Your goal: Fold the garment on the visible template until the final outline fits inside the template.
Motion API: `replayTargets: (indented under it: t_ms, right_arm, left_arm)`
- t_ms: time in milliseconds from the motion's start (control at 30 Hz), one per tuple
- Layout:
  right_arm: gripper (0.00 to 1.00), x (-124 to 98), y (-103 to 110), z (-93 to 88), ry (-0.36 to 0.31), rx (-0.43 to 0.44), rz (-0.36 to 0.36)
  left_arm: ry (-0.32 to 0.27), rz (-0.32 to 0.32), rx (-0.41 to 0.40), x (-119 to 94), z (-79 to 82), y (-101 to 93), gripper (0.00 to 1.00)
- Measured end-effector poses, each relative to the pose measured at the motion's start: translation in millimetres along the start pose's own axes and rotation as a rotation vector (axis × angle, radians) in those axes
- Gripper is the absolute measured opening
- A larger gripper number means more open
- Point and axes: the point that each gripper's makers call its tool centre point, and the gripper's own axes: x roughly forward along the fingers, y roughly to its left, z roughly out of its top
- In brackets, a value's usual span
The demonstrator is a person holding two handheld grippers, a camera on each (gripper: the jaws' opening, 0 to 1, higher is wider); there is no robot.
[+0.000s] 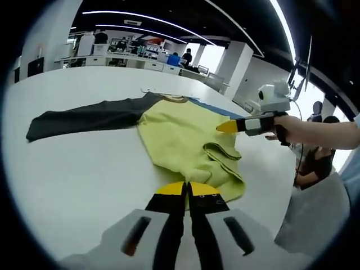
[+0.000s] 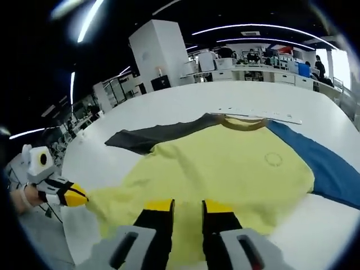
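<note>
Table (image 1: 73, 169), white and smooth, carries the shirt (image 2: 225, 169): soft yellow body, dark grey sleeve (image 1: 84, 119), blue sleeve (image 2: 326, 163) spread flat in the right gripper view, with a thin white strip, perhaps the template edge (image 2: 259, 115), past the collar. The left gripper (image 1: 186, 190), clenched with its 2 jaws together, pins the rumpled hem. The right gripper (image 2: 187, 207) hovers low over the yellow cloth, jaws slightly parted, grasping nothing.

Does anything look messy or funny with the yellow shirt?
Yes. The yellow shirt's hem is rumpled and rolled over near the left gripper instead of lying flat, and its dark grey sleeve sticks straight out across the white table, unfolded.
</note>
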Motion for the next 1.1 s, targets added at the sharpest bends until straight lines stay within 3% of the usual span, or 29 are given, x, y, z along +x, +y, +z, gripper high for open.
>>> replayTargets:
  t_ms: [167,367,633,1100]
  right_arm:
    - [0.31,-16,-3,-6.7,-0.012,0.023,-0.007]
    - [0.31,-33,0,-26.9,-0.002,0.058,-0.011]
    - [0.29,-40,3,-54.1,0.036,0.098,-0.015]
    - [0.11,-32,12,-69.7,0.08,0.188,0.006]
  left_arm:
    - [0.006,-0.001,0.001,-1,-2.0,0.4,0.0]
    - [0.011,0.0,-0.002,-1,-3.2,-0.4,0.0]
    - [0.022,-0.002,-0.003,-3,-6.4,-0.8,0.0]
    - [0.041,-0.001,-0.016,-5,-15.3,4.6,0.0]
